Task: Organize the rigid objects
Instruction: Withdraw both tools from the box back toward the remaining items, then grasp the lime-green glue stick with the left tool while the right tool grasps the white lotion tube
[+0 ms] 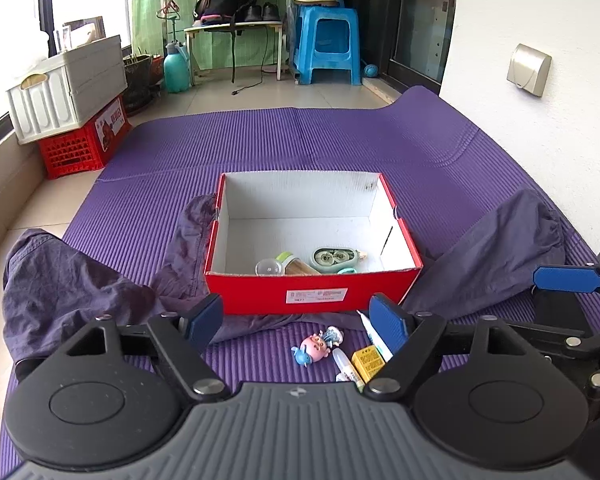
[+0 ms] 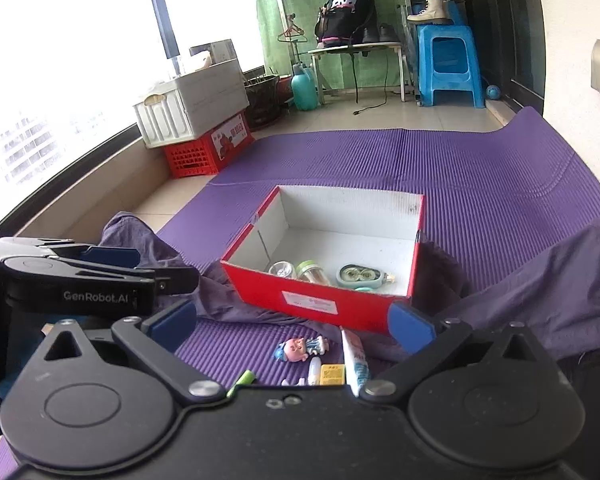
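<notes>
A red box [image 1: 316,292] with a white inside sits on the purple mat [image 1: 300,140]; it also shows in the right wrist view [image 2: 320,300]. In it lie a green tape dispenser [image 1: 334,258], a small jar [image 1: 288,266] and a clear ball [image 1: 268,268]. In front of the box lie a pink figurine [image 1: 316,346], a white tube [image 1: 374,336], a yellow box [image 1: 366,362] and a small bottle [image 1: 346,364]. My left gripper [image 1: 300,320] is open above these. My right gripper [image 2: 292,326] is open above the figurine [image 2: 298,348], the tube [image 2: 354,354] and a green item [image 2: 244,380].
A dark purple cloth [image 1: 80,280] lies around and under the box on both sides. A white crate [image 1: 68,88] on a red crate [image 1: 84,140] stands at the far left. A blue stool [image 1: 328,44] and a small table [image 1: 236,28] stand at the back.
</notes>
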`<state>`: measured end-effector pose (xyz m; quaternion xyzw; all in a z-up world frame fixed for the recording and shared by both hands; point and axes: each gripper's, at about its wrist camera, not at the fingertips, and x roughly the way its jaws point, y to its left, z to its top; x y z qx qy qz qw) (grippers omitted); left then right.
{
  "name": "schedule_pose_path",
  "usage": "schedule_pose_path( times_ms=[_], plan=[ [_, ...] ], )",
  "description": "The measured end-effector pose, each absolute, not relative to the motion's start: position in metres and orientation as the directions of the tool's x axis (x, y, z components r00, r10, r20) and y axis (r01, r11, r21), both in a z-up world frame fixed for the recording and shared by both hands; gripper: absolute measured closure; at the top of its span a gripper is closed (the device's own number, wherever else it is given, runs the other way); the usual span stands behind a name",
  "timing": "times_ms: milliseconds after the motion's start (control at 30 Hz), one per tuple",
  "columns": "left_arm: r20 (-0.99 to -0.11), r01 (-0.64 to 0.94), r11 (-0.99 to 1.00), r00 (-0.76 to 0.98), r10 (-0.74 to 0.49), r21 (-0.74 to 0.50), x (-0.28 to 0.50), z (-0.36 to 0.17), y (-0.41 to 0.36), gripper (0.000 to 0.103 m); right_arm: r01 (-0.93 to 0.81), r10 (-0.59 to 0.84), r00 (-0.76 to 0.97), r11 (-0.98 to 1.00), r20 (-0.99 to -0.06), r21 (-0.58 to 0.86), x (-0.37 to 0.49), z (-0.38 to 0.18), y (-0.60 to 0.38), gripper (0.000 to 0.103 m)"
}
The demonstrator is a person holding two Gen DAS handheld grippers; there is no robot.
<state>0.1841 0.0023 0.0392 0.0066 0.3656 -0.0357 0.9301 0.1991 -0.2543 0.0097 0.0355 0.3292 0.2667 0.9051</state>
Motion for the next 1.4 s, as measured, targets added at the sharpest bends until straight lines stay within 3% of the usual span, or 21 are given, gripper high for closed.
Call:
schedule_pose_path(
  times_ms=[400, 500, 800, 967, 1167, 1400],
  plan=[
    [-0.730, 0.040, 0.995, 0.677, -0.097, -0.096, 0.166, 0.012, 0.016, 0.015, -0.453, 0.494, 0.627, 0.860, -0.602, 0.234, 0.174, -0.011, -0.261, 0.001],
    [-0.748, 0.024, 0.994, 0.656, -0.097, -0.107, 0.166, -0.001, 0.020, 0.000, -0.438, 0.484, 0.619, 0.866, -0.618, 0.240, 0.176, -0.019, -0.265, 0.001],
    [-0.806, -0.049, 0.994, 0.590, -0.049, -0.096, 0.173, -0.049, 0.028, 0.000, -0.406, 0.450, 0.578, 0.882, -0.681, 0.239, 0.180, -0.055, -0.265, 0.001],
    [-0.852, -0.104, 0.976, 0.512, -0.113, -0.192, 0.182, -0.084, 0.041, 0.000, -0.393, 0.433, 0.544, 0.888, -0.719, 0.238, 0.188, -0.077, -0.267, 0.001],
    [-0.870, -0.130, 0.982, 0.490, -0.053, -0.133, 0.189, -0.114, 0.043, 0.000, -0.372, 0.401, 0.504, 0.900, -0.765, 0.227, 0.203, -0.103, -0.268, 0.004],
    [-0.865, -0.124, 0.987, 0.502, -0.026, -0.101, 0.195, -0.144, 0.045, 0.000, -0.341, 0.369, 0.472, 0.914, -0.801, 0.220, 0.226, -0.128, -0.270, 0.015]
  ],
)
